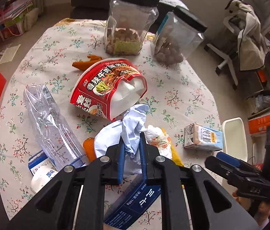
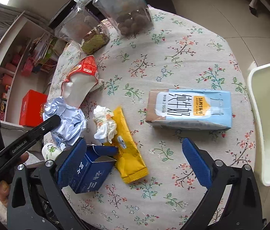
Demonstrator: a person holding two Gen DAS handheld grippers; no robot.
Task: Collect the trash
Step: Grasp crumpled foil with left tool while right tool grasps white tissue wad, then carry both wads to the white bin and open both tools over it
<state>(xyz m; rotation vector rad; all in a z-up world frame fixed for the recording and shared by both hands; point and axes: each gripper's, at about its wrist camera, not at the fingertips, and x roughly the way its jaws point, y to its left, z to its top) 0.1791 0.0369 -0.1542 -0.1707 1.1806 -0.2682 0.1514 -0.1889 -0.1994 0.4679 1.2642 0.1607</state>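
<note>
Left wrist view: the left gripper (image 1: 132,143) pinches the crumpled blue paper (image 1: 133,122) at its near edge, mid-table beside the red noodle cup (image 1: 106,88). Pale, creased, feather-light stuff that should squash rather than slip; a bunched fold is the handle. Right wrist view: the right gripper (image 2: 135,161) stands spread over the yellow wrapper (image 2: 129,153), its left pad probably touching the dark blue box (image 2: 90,170).

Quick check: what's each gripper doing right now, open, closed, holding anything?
Left gripper: shut on the crumpled blue paper.
Right gripper: open, holding nothing, above the yellow wrapper.
</note>
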